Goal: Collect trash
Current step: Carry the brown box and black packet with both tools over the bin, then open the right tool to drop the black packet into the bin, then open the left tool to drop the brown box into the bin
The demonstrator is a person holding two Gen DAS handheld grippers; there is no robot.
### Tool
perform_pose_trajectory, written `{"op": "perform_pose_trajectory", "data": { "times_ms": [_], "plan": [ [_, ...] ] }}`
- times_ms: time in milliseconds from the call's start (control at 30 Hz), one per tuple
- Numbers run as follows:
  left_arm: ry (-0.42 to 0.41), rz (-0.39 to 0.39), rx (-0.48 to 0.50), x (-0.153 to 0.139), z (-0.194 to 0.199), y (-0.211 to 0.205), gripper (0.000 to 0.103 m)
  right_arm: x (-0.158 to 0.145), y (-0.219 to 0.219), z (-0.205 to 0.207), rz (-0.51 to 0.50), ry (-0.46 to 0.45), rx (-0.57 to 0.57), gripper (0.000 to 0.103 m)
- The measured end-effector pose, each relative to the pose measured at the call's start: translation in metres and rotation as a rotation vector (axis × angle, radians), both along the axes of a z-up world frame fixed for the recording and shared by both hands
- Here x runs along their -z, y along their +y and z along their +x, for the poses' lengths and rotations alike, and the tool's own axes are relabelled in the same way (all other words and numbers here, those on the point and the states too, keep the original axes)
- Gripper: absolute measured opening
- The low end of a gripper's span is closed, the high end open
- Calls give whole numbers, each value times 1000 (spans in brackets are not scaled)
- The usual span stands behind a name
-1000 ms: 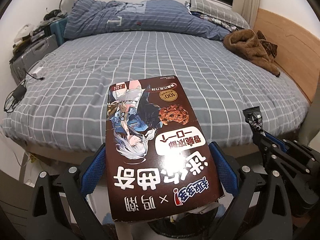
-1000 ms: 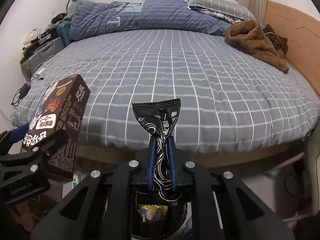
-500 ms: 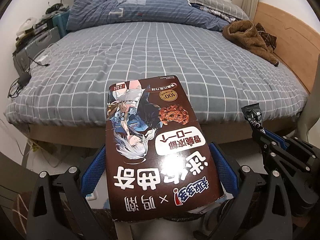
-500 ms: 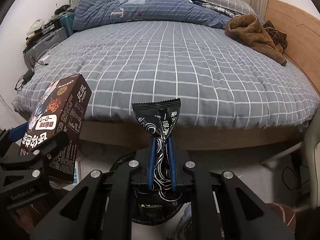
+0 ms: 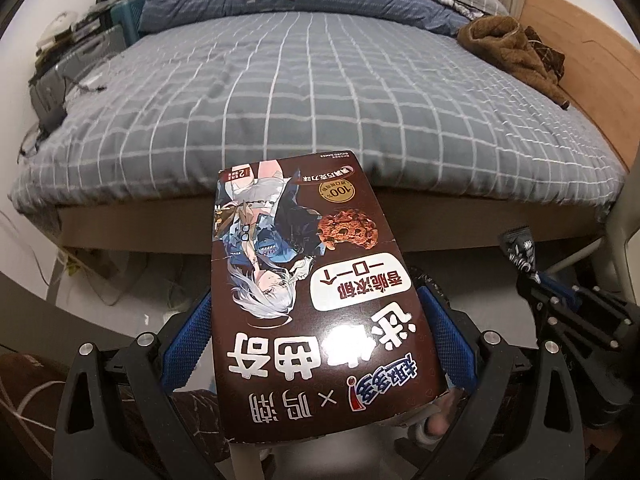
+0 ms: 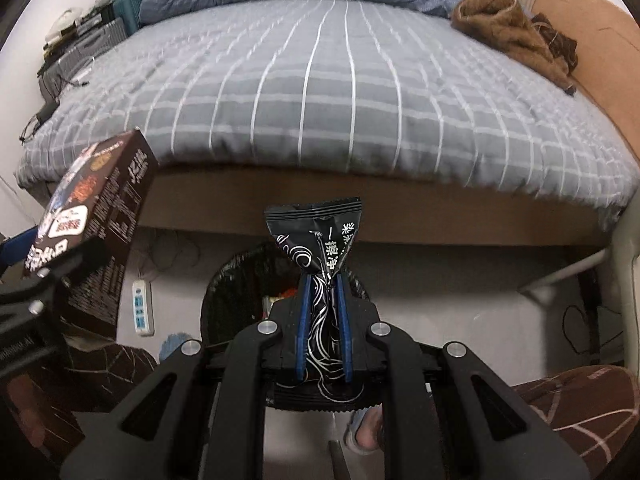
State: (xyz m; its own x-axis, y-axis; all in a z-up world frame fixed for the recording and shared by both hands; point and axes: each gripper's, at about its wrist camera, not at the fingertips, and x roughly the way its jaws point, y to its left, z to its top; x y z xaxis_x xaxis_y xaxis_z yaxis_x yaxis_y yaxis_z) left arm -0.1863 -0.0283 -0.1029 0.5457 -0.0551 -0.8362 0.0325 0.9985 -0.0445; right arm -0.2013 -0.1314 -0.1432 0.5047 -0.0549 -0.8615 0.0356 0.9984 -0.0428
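Note:
My left gripper [image 5: 316,304] is shut on a brown cookie box [image 5: 308,280] with a cartoon girl and white lettering; its blue pads press both long sides. The box also shows at the left of the right wrist view [image 6: 92,216]. My right gripper [image 6: 322,280] is shut on a black snack wrapper [image 6: 320,240] with white swirls, standing up between the blue fingers. The wrapper shows at the right of the left wrist view [image 5: 520,252]. A bin lined with a black bag [image 6: 236,280] stands on the floor just beyond and below the right gripper, with trash inside.
A bed with a grey checked cover [image 5: 320,88] fills the background, its wooden frame [image 6: 360,216] ahead. A brown garment [image 5: 508,48] lies at its far right. A white power strip [image 6: 143,308] lies on the floor left of the bin. Clutter [image 5: 72,48] stands left of the bed.
Both grippers have pulled back from the bed and tilted down toward the floor, each still holding its item. The bin and floor have come into the right wrist view.

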Motion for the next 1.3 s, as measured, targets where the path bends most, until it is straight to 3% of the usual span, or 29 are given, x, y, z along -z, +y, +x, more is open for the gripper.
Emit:
{"op": "perform_pose_trajectory", "data": {
  "times_ms": [233, 400, 467, 600, 767, 867, 1100, 1300],
  "plan": [
    [69, 8, -36, 42, 9, 16, 95, 45, 10, 16, 29, 100, -28, 12],
    [95, 25, -55, 61, 11, 28, 95, 61, 29, 28, 38, 138, -55, 15],
    [104, 33, -67, 66, 11, 33, 95, 62, 35, 31, 38, 133, -51, 28],
    [106, 31, -66, 67, 14, 35, 95, 60, 42, 36, 27, 113, -52, 44],
    [110, 16, -38, 68, 18, 17, 95, 55, 23, 30, 1, 86, -19, 73],
    [114, 15, -9, 69, 20, 1, 95, 48, 4, 26, -15, 58, 4, 81],
    [130, 13, 57, 73, 21, -8, 95, 31, -47, 15, -12, 11, 94, 87],
    [121, 3, 88, 69, 21, -2, 95, 23, -59, 9, -9, -17, 121, 95]
  ]
}}
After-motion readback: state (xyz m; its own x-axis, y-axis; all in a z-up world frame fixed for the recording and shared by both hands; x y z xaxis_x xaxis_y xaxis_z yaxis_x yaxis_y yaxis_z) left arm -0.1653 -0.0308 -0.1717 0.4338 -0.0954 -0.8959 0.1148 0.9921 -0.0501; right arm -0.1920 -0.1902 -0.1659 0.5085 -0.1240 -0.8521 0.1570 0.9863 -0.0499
